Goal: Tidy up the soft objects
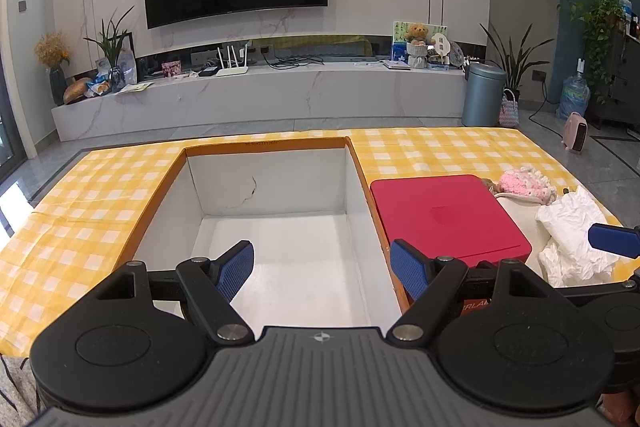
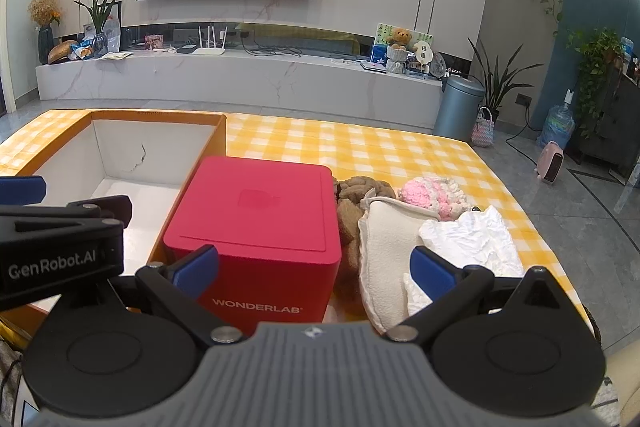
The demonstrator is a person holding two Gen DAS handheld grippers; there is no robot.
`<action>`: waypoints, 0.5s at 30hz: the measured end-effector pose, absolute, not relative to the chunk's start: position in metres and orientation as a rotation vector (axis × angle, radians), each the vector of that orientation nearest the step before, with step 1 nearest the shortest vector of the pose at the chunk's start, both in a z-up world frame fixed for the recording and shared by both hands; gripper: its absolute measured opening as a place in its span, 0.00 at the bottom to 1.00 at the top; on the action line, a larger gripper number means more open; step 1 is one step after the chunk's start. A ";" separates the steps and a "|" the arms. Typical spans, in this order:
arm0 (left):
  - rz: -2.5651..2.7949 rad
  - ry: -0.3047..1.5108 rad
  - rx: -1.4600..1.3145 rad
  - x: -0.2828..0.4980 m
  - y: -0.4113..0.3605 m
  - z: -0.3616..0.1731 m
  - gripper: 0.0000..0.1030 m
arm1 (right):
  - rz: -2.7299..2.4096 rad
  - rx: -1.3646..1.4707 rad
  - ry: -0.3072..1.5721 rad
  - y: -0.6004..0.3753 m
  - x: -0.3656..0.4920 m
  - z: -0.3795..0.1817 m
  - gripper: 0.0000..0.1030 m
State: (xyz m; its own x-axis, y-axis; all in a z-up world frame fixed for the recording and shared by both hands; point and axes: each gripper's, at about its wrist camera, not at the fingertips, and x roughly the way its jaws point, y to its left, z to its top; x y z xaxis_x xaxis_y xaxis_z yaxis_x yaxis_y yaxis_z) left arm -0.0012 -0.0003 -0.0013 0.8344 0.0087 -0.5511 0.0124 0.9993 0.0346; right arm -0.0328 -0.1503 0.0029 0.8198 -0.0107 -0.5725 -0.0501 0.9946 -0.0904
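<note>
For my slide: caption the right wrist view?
Open right tongs hover before red box and soft cloths.

Left gripper (image 1: pixel 322 269) and right gripper (image 2: pixel 314 269): blue ribbed finger pads on black linkage arms, silver pivot screws, round black discs, grey ribbed housing behind the jaws.

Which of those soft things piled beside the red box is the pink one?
The fluffy pink-and-white knitted piece, farthest back in the pile. The brown woolly item beside the red box, the cream cloth and the crumpled white fabric show no pink.
</note>
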 end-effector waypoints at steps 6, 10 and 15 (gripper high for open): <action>0.001 0.588 0.040 -0.001 -0.001 -0.003 0.89 | 0.021 -0.105 0.611 -0.150 -0.034 0.004 0.97; 0.005 0.590 0.043 -0.001 -0.001 -0.004 0.89 | 0.021 -0.111 0.611 -0.149 -0.035 0.003 0.97; 0.004 0.591 0.041 -0.001 -0.001 -0.003 0.89 | 0.025 -0.104 0.616 -0.149 -0.034 0.003 0.97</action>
